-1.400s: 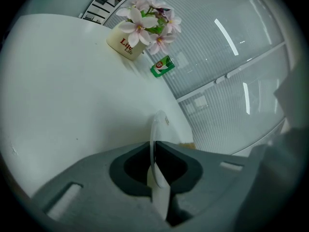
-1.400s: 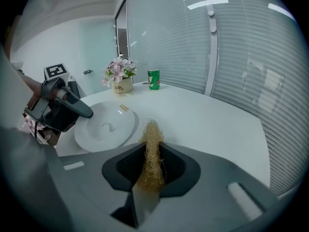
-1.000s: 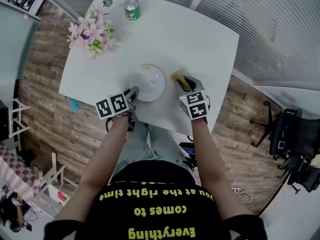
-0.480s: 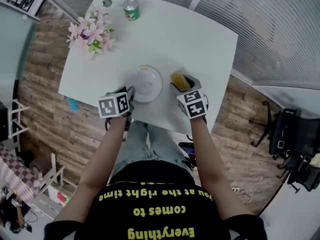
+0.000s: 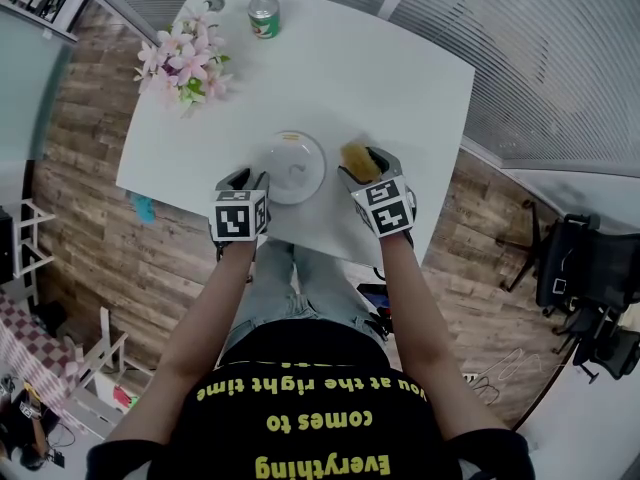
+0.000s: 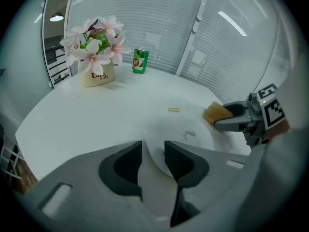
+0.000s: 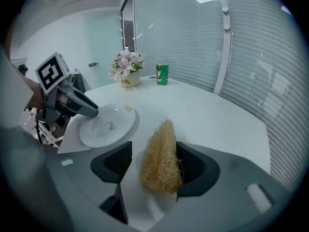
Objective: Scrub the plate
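Resting flat near the front of the white surface [image 5: 390, 78], the white plate [image 5: 296, 167] has its near rim between the left gripper [image 5: 247, 178] jaws, just opened and not pressing it. Beside it, the right gripper [image 5: 365, 164], jaws just opened wide, has a straw-coloured fibre scrubber [image 7: 161, 158] loose between them. Potted pink flowers [image 5: 183, 68] and a green can [image 5: 263, 16] stand at the far edge.
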